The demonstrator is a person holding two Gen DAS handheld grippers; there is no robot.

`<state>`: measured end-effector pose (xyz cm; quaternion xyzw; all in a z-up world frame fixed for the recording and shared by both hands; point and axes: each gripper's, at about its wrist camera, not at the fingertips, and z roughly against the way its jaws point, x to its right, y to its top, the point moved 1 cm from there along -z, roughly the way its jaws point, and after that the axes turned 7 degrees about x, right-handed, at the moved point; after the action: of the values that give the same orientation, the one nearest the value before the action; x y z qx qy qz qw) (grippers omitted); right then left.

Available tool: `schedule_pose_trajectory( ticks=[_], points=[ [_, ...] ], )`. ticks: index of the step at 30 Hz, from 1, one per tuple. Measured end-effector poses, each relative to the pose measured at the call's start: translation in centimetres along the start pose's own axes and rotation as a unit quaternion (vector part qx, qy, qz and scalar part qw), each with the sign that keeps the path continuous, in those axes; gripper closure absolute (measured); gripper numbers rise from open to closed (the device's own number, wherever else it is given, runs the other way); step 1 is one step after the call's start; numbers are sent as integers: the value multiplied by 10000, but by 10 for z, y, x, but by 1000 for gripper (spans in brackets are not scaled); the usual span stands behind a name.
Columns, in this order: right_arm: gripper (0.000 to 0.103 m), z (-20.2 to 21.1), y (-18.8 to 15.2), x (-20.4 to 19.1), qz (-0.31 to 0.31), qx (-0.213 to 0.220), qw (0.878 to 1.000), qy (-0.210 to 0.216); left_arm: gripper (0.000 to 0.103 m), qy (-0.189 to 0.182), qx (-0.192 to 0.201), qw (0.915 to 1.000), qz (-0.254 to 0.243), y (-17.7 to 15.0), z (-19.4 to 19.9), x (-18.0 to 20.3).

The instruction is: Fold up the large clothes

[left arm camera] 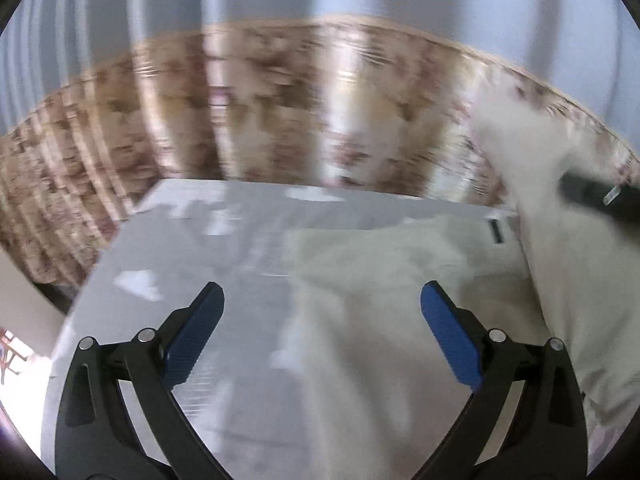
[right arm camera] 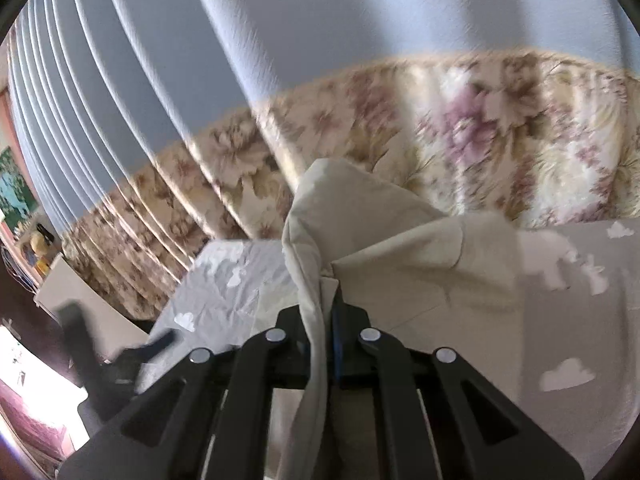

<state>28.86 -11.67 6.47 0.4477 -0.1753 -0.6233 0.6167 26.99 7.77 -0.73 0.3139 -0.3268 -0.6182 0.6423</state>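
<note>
A large cream garment (left arm camera: 384,280) lies on a grey sheet with white cloud prints (left arm camera: 192,240). My left gripper (left arm camera: 322,308) is open and empty, its blue pads (left arm camera: 192,336) spread above the garment's left edge. My right gripper (right arm camera: 330,304) is shut on a bunched fold of the cream garment (right arm camera: 384,248) and holds it lifted off the sheet (right arm camera: 580,320). In the left wrist view the right gripper (left arm camera: 600,196) shows at the far right, with cloth hanging from it.
Floral curtains (right arm camera: 480,136) under pale blue drapes (right arm camera: 280,20) hang behind the sheet-covered surface. A white cabinet (right arm camera: 76,292) and cluttered shelves stand at the left. The left gripper shows blurred at the lower left of the right wrist view (right arm camera: 120,360).
</note>
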Motion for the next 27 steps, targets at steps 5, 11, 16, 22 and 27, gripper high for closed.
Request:
schedule_pose_trajectory(
  ticks=[5,11,16,22,27],
  points=[
    [96,-65,-44,-40,202,-421,9987,-227,5,277,-56,9995,156,-10,10,-49],
    [81,-105,-90,-53,476,-819,9950,-319,5,283,-299,9989,206,-30,12,-62],
    [35,-30,-53,-46,276,-203,9989,305,5,36,-258,9996,119,-28,23,-37],
    [30,63,-23,15,311,621,9972,-282,5,-346,-166,9993,-19,-20,27,17],
    [30,87,-32,76,9,563,9967,-587,5,-638,-269,9974,-195,-12,15,64]
  ],
)
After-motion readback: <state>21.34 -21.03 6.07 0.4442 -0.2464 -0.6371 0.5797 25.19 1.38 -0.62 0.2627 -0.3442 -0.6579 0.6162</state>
